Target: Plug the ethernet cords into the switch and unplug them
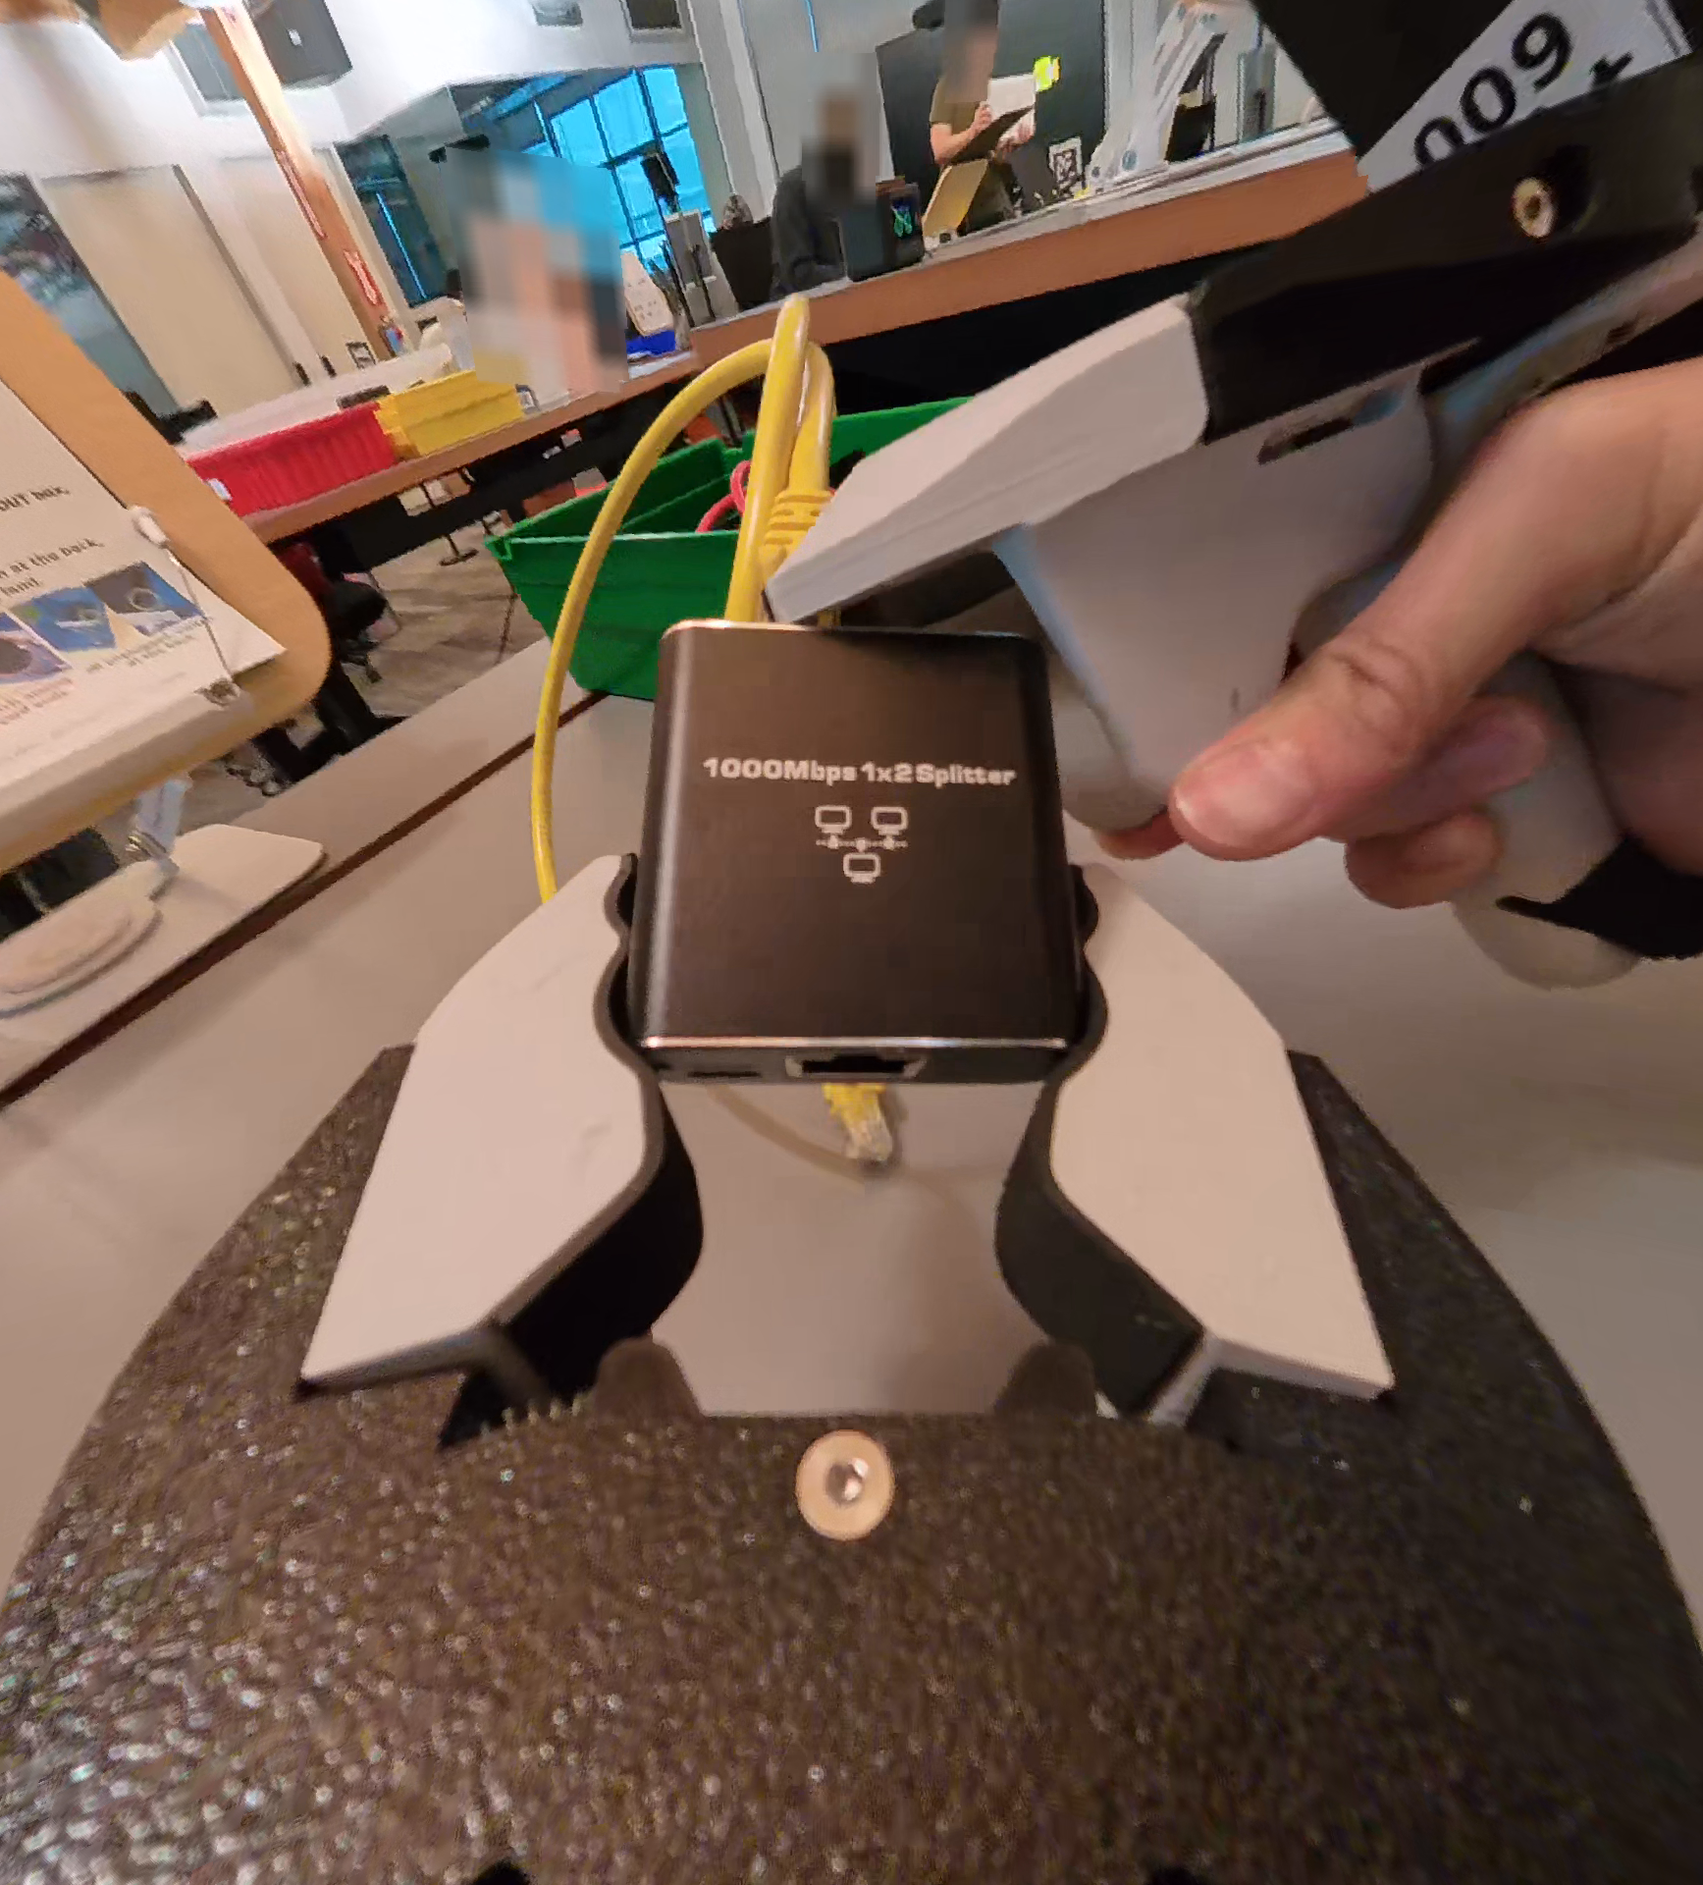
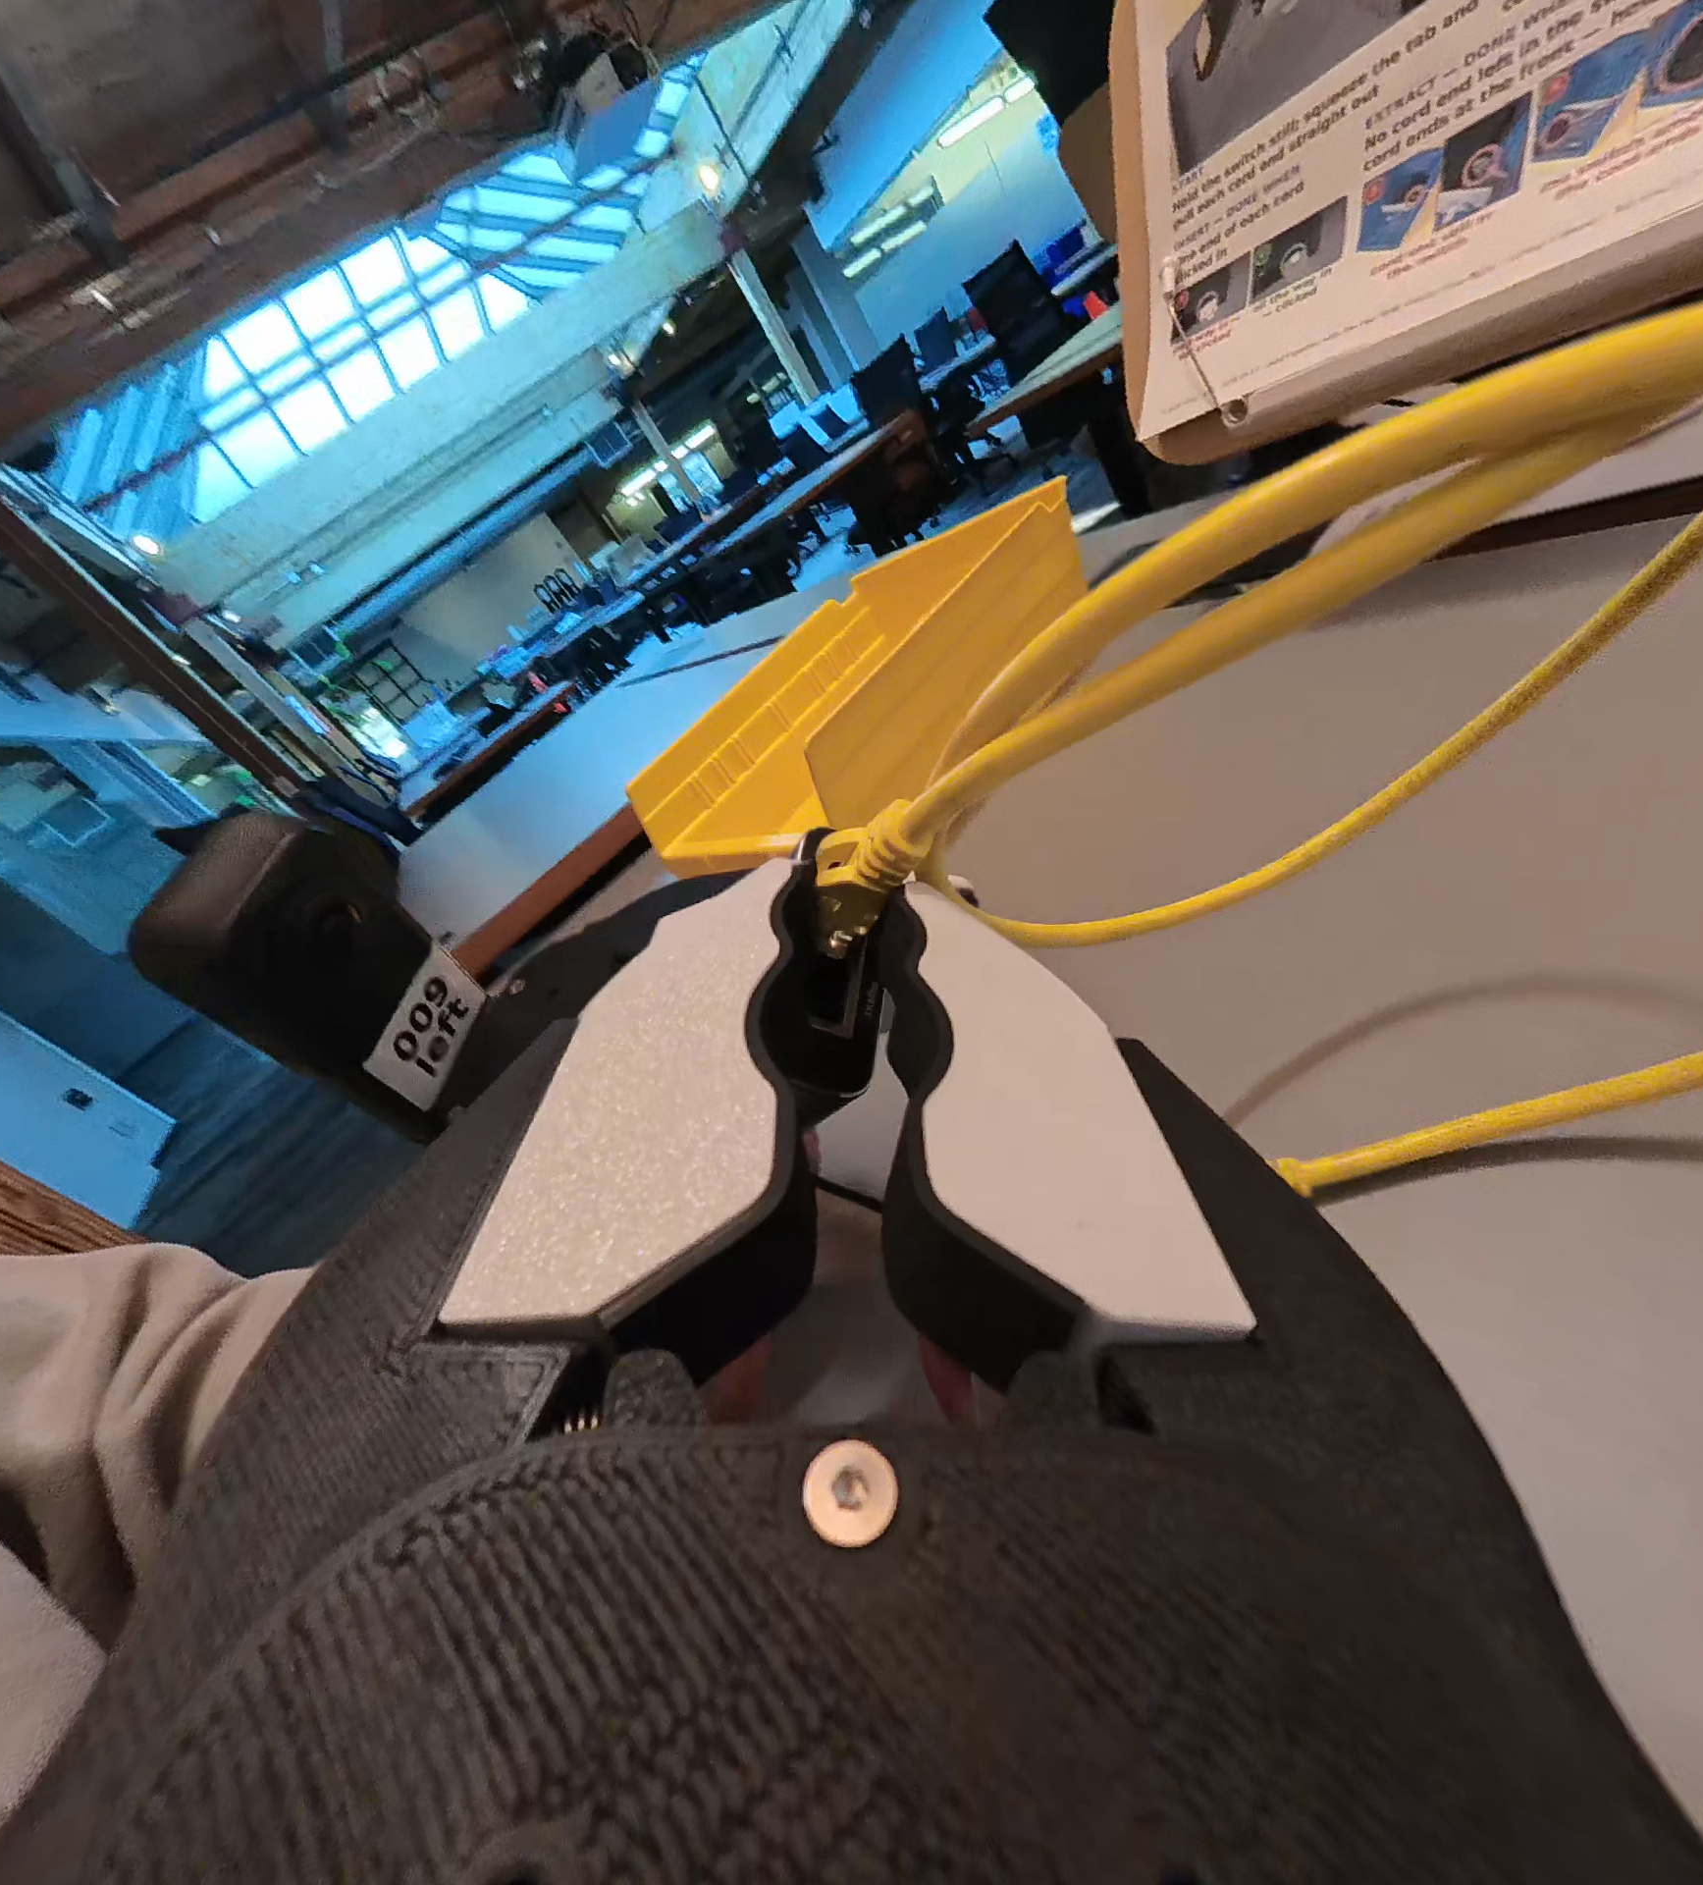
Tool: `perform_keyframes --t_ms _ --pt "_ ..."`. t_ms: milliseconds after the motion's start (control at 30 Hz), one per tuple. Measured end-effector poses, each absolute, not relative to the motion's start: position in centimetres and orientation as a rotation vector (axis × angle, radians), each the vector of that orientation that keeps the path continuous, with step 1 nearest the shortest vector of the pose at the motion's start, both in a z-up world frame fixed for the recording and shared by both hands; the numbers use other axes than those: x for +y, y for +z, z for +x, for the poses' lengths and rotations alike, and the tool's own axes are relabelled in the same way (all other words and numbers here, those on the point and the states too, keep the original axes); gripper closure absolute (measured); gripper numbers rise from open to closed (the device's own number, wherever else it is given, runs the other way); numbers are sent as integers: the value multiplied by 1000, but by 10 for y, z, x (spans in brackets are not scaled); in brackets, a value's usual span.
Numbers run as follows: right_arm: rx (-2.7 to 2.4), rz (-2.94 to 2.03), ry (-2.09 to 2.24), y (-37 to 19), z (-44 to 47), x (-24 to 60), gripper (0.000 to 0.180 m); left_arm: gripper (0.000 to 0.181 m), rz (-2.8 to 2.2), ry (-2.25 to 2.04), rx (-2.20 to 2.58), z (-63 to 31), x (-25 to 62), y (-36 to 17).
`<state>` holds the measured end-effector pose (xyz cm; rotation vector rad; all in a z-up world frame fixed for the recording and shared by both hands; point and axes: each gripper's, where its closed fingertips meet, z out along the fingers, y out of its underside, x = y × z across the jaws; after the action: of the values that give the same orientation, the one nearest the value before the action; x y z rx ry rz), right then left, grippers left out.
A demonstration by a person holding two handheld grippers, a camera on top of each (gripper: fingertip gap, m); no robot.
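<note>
switch (image 1: 852,847) is clamped in the left gripper (image 1: 852,979) at 12 o'clock, a yellow plug (image 2: 852,877) is pinched by the right gripper (image 2: 842,954) at its far port, near port is seen empty, loose plug (image 1: 862,1117) left below.

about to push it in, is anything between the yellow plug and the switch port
Nothing visible: the yellow plug in the right gripper sits at the switch end face, and the left gripper holds the switch.
</note>
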<state>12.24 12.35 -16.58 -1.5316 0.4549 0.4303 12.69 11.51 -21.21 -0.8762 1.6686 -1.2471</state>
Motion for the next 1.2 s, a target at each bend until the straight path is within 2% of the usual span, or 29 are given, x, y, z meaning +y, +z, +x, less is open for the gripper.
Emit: perform_keyframes --t_ms 267,400,700,900,1200 --pt "479 -1472 517 -165 121 121 165 106 -841 -1157 1671 126 117 -212" --pt "456 -1493 476 -161 121 121 165 106 -925 -1382 1662 124 107 -208" --pt "483 -1421 555 -162 119 118 163 106 -780 -1009 1680 125 120 -209" --pt "508 -1375 613 -162 119 116 165 106 -786 -1027 1683 125 117 -208" --pt "471 -1480 499 -165 122 114 165 106 -929 -1333 1691 125 103 -212"
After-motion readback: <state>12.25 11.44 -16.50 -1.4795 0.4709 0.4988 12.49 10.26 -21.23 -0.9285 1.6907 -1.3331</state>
